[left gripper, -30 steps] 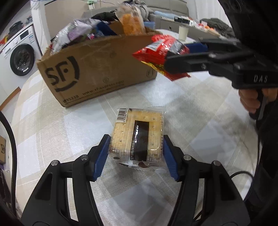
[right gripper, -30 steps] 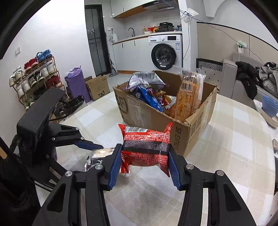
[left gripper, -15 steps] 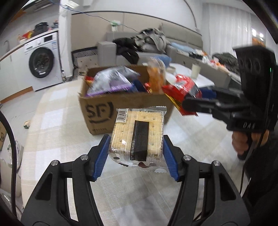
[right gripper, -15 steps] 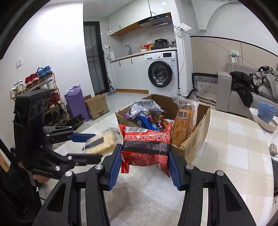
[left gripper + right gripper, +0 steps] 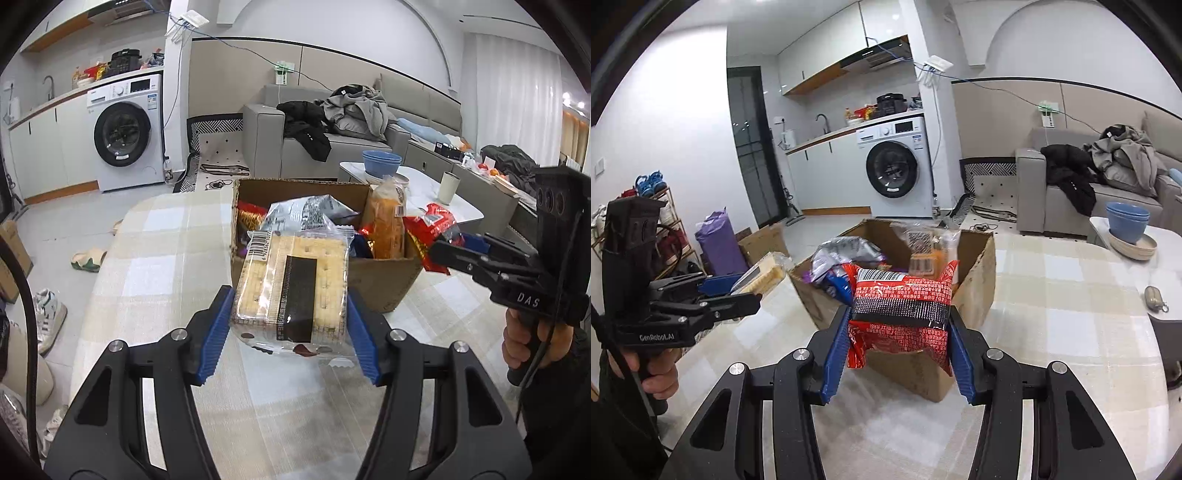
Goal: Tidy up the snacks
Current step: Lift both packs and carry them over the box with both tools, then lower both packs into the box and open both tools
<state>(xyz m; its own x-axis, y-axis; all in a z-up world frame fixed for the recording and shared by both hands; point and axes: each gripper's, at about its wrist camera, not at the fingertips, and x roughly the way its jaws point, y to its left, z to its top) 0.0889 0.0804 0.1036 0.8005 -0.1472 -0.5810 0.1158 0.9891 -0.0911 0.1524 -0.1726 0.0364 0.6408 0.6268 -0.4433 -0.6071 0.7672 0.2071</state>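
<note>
My left gripper (image 5: 291, 325) is shut on a clear-wrapped cracker pack (image 5: 293, 291) with a black label, held in the air in front of the cardboard box (image 5: 380, 284). My right gripper (image 5: 899, 334) is shut on a red snack bag (image 5: 901, 314), also lifted, just before the same box (image 5: 975, 280). The box holds several snack bags, among them a silver bag (image 5: 306, 214) and an orange pack (image 5: 386, 225). In the left wrist view the right gripper (image 5: 443, 251) with the red bag (image 5: 430, 230) hangs at the box's right corner. The left gripper (image 5: 738, 291) shows at the left of the right wrist view.
The box stands on a table with a beige checked cloth (image 5: 162, 266). Blue bowls (image 5: 1128, 221) on a plate and a small pouch (image 5: 1154, 295) lie at the table's right. A washing machine (image 5: 127, 133), a sofa with clothes (image 5: 343, 118) and shoes on the floor (image 5: 48, 314) are behind.
The left gripper has lifted the cracker pack off the table and tilted up toward the box. The right gripper with the red bag rose slightly and closed in on the box.
</note>
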